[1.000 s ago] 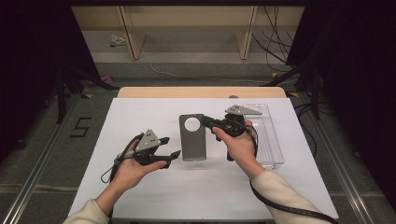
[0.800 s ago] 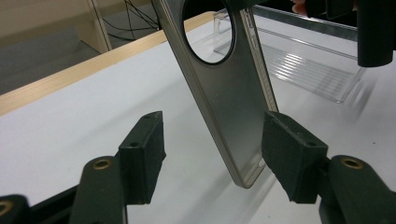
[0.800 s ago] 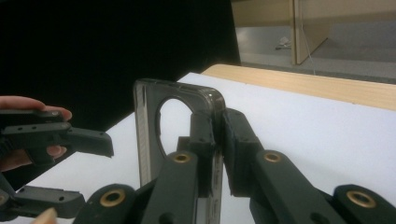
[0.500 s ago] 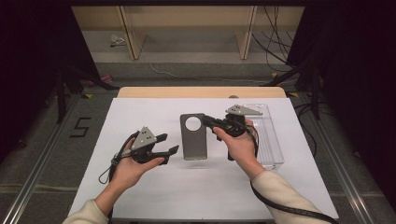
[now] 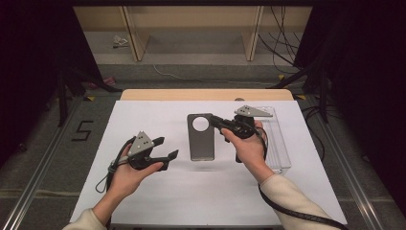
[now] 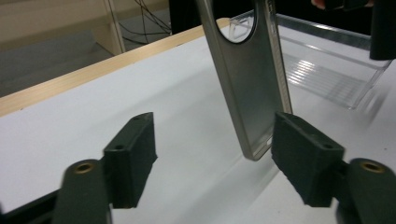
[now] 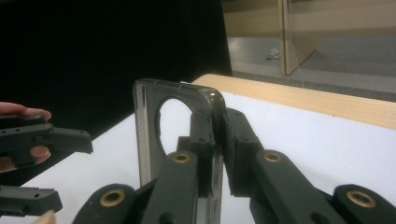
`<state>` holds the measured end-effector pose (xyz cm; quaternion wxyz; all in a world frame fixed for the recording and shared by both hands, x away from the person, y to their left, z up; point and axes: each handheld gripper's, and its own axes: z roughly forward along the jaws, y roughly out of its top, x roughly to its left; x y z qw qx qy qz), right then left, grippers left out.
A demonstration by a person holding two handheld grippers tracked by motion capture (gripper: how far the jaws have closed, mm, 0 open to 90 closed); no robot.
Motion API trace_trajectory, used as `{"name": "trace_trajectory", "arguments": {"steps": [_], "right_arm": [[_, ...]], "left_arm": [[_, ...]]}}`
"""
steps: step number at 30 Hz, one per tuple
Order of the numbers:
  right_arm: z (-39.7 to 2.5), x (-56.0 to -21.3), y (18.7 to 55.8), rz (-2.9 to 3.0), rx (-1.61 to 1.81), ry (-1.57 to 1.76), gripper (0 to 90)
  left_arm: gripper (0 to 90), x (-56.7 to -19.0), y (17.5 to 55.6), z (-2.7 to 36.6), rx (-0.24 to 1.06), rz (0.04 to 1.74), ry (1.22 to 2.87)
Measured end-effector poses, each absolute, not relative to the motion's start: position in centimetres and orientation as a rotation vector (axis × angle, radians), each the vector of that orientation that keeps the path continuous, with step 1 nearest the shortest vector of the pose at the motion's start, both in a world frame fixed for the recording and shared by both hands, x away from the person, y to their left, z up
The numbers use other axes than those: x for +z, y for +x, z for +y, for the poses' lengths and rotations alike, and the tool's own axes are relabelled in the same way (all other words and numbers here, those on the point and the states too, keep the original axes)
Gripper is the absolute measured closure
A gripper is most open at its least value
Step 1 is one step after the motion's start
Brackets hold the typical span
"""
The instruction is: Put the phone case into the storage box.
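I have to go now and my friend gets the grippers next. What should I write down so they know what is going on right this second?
Right gripper: shut on the edge of the phone case, next to its round camera hole, holding it up off the table.
Left gripper: open, holding nothing, pointed at the case from its left, jaws apart with the case's lower end in front of them.
Clear plastic tray: on the table by the right hand, looks empty.
Done: case picked up.
Left: probably grip the lower end of the case with the left gripper, then do whatever comes next.
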<state>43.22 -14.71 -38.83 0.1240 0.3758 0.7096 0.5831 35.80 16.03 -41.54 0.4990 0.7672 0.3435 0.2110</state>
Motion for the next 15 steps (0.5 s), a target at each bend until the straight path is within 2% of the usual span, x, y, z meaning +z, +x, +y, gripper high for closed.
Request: {"name": "trace_trajectory", "arguments": {"steps": [15], "right_arm": [[-14.97, -38.48, 43.29, 2.053, 1.700, 1.087, 83.5]], "left_arm": [[6.8, -41.84, 35.47, 17.06, 0.585, 0.891, 1.878]]}}
